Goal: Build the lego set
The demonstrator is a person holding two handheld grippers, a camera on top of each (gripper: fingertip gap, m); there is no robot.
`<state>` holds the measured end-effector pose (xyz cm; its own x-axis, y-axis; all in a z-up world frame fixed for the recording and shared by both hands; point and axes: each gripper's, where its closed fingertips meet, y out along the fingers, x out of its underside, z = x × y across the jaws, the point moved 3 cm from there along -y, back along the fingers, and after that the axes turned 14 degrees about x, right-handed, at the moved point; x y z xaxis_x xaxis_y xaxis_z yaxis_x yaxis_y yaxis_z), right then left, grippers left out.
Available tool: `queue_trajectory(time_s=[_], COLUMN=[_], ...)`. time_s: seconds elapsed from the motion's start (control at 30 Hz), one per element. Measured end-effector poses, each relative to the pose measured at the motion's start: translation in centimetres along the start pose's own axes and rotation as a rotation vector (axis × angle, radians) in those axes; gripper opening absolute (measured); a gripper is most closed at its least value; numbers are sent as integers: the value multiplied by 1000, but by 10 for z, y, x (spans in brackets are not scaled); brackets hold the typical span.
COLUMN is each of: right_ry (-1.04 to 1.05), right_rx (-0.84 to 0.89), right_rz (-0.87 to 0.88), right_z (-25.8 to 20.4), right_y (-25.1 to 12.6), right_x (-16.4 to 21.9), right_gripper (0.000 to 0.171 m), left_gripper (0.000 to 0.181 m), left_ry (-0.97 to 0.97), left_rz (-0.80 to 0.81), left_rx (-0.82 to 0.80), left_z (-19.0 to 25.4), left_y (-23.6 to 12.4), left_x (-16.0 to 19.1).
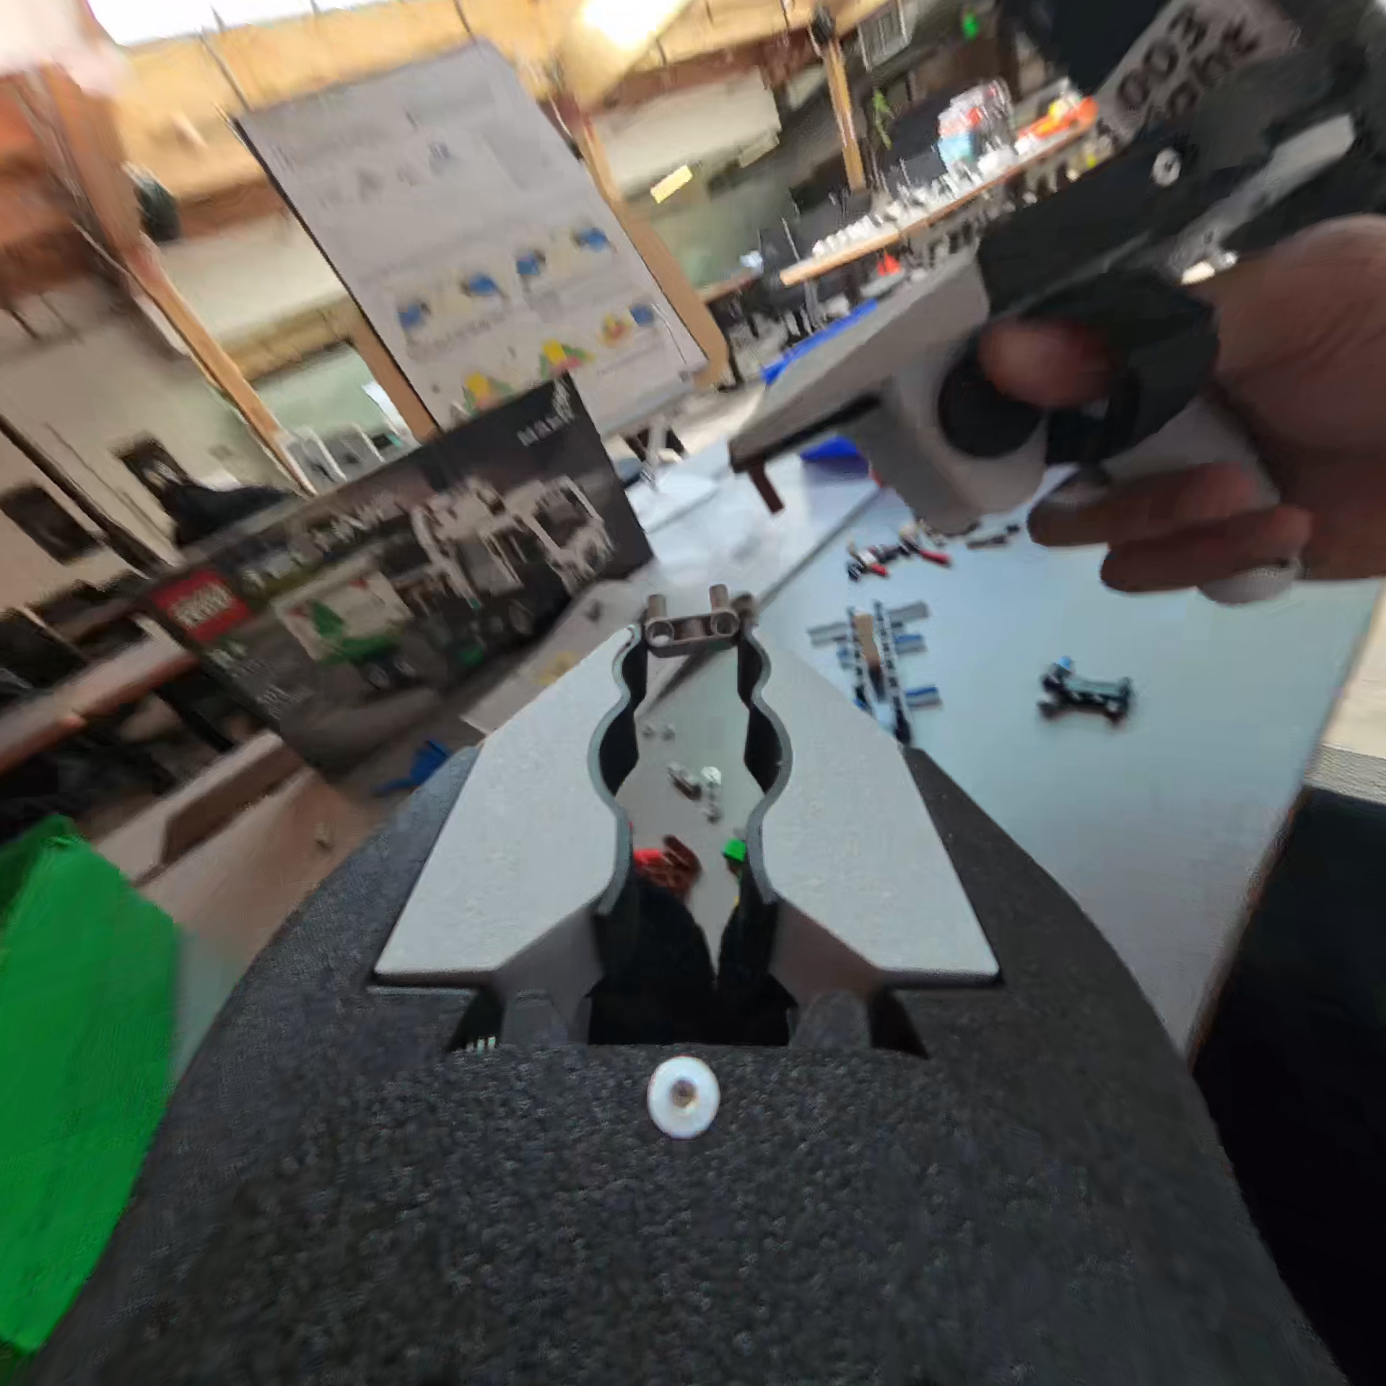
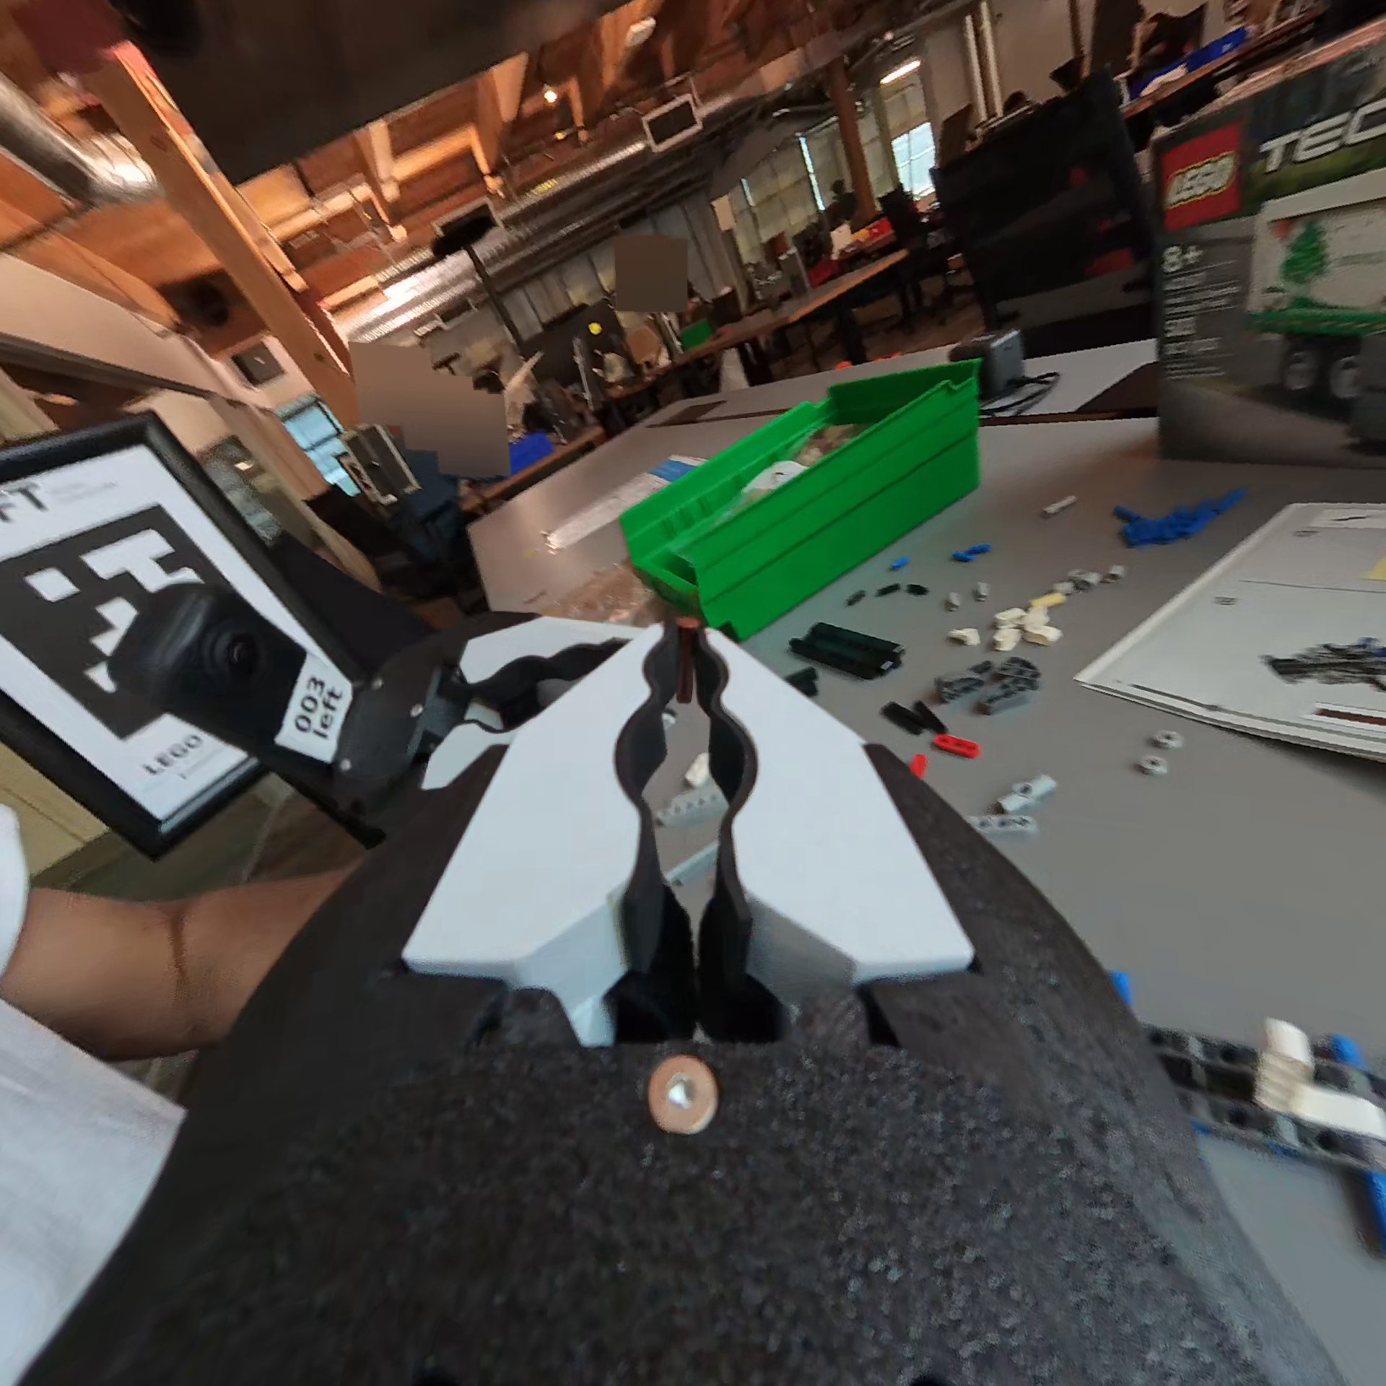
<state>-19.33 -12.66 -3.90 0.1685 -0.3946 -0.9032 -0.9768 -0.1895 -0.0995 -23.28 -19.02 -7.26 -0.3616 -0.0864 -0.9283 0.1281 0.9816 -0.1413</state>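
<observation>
Both pairs of jaws are gripping small pieces at their very tips. Those of the left gripper [image 1: 691,631] are standing partly apart, pinching a short grey connector [image 1: 691,628] crosswise between the tips, with two grey pins sticking up from its far side. Those of the right gripper [image 2: 684,651] are sitting nearly closed, clamping a thin dark red axle [image 2: 684,664] that is standing roughly upright in the narrow gap, its top end poking just above the tips.

Seen from the left wrist, the right gripper [image 1: 757,450] is hanging in the air up and to the right of the jaws, held by a hand [image 1: 1230,420]. Beyond the jaws, to the left, the lego box [image 1: 405,577] is leaning on the grey table [image 1: 1087,787]. To the right of the jaws a partly built frame [image 1: 874,660] of grey and blue beams is lying flat, with a small dark subassembly [image 1: 1084,694] a little further right. Between the fingers, below, loose red, green and pale pieces are showing.

Seen from the right wrist, a green bin [image 2: 810,495] is sitting just beyond the jaws, slightly right. Further right, scattered loose pieces [image 2: 997,637] are lying near an open instruction booklet [image 2: 1245,637]. The left gripper's body and marker board are filling the space left of the jaws.
</observation>
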Motion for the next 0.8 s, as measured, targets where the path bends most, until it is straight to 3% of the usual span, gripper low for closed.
queue_trajectory(time_s=[0.17, 0.37, 0.53, 0.8], right_ry=[-170, -36, -47, -61], right_rx=[180, 193, 169, 106], right_rz=[-125, -80, 34, -12], right_z=[52, 72, 70, 67], right_y=[-44, -87, -105, -100], right_x=[25, 58, 63, 67], right_gripper=[0, 0, 0, 0], left_gripper=[23, 23, 23, 35], left_ry=[-479, -507, -566, -583], left_rz=[-357, -645, -777, -754], left_rx=[291, 320, 275, 225], left_z=[49, 66, 68, 67], left_y=[18, 31, 36, 46], left_x=[69, 89, 86, 73])
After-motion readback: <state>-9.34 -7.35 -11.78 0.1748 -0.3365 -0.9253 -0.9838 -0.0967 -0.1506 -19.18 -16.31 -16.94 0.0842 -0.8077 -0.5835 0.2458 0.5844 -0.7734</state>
